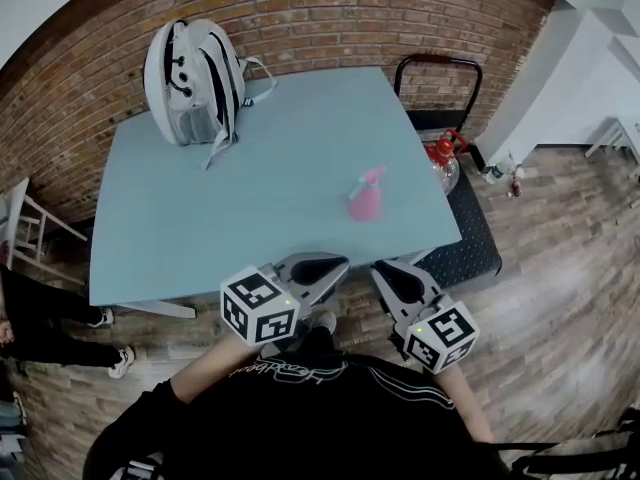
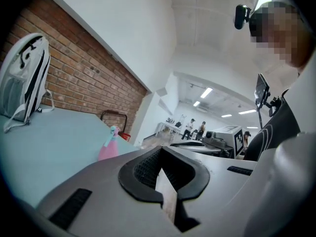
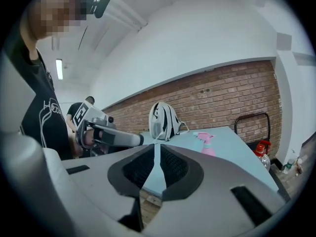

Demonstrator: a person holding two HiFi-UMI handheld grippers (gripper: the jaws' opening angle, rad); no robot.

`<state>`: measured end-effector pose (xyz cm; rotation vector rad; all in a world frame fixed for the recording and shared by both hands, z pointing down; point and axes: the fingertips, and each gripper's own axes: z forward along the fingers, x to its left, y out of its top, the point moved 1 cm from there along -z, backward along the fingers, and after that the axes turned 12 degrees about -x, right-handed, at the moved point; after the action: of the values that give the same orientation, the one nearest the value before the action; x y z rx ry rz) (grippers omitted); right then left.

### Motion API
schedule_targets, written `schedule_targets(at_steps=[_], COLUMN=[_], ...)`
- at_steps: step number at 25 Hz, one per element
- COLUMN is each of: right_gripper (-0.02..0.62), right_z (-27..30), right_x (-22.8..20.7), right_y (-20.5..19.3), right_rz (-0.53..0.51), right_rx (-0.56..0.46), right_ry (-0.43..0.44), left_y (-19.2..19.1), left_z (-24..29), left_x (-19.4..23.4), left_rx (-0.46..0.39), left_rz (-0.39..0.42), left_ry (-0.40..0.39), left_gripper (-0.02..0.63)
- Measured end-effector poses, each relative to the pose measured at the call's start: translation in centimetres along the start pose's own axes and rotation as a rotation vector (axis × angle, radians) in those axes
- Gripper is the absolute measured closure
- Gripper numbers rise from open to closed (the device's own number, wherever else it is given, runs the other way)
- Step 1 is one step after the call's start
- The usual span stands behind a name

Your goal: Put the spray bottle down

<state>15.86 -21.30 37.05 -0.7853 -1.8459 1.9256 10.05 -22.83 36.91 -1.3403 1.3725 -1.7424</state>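
The pink spray bottle (image 1: 365,198) stands upright on the pale blue table (image 1: 280,168), right of its middle, with no gripper touching it. It also shows in the left gripper view (image 2: 108,144) and the right gripper view (image 3: 207,144). Both grippers hover side by side at the table's near edge, close to my body and well short of the bottle. My left gripper (image 1: 318,266) (image 2: 159,157) has its pads together and holds nothing. My right gripper (image 1: 395,271) (image 3: 155,149) has its jaws drawn in to a thin slit, with nothing between them.
A white backpack (image 1: 195,83) stands upright on the table's far left corner, before a brick wall. A black cart (image 1: 462,243) with a red-topped container (image 1: 442,153) stands right of the table. A white chair (image 1: 25,218) and a bystander's shoes (image 1: 112,360) are at the left.
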Motion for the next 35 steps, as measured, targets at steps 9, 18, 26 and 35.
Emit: schedule_targets(at_steps=[9, 18, 26, 35], right_gripper=[0.561, 0.578, 0.580, 0.581], right_z=[-4.6, -6.3, -8.0, -8.7], right_x=[4.3, 5.9, 6.7, 7.3], right_y=[0.2, 2.4, 2.5, 2.5], right_rz=[0.044, 0.013, 0.019, 0.003], right_rx=[-0.022, -0.053, -0.060, -0.057], right_ry=[0.028, 0.020, -0.002, -0.012], left_y=[-0.7, 1.4, 0.8, 0.3], left_z=[-2.8, -3.2, -3.9, -4.1], left_x=[-5.6, -8.5, -10.2, -11.0], left_rx=[-0.012, -0.049, -0.047, -0.045], left_rz=[0.047, 0.107, 0.109, 0.111], left_ry=[-0.026, -0.053, -0.068, -0.089], left_gripper=[0.598, 0.598, 0.598, 0.598])
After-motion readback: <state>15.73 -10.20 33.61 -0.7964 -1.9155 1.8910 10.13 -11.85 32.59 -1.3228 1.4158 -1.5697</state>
